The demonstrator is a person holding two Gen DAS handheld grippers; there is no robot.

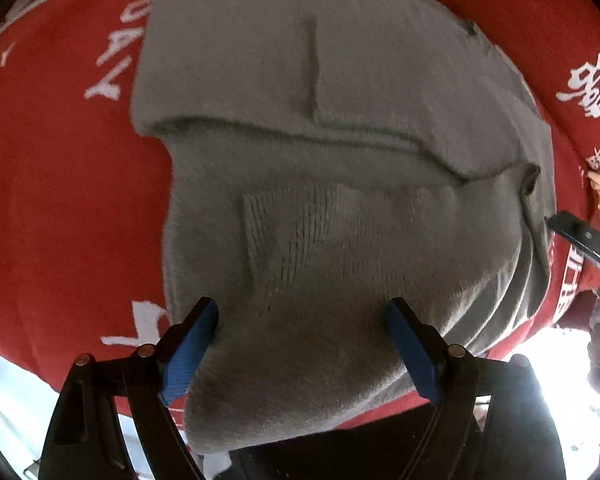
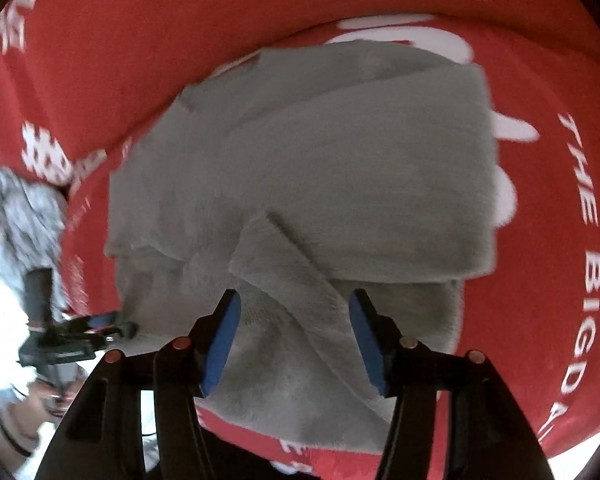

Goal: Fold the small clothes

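I see the gray sweater (image 1: 320,184) lying folded on the red cloth (image 1: 60,200), and it fills the space from my left tongs (image 1: 302,316) up to 12 o'clock. My left tongs are wide open over its near edge. My right tongs (image 2: 294,314) are open too, grabbing nothing, with a gray fold lying under the gap.

One grey knitted garment (image 1: 340,160), soft and fuzzy, lies partly folded on the red cloth with white lettering (image 1: 60,208) below my tongs. Its upper layer is doubled back into a thick rounded edge across the middle, a ribbed patch showing just beneath. From my right side, a narrow flap (image 2: 300,280) of it crosses the near part slantwise.
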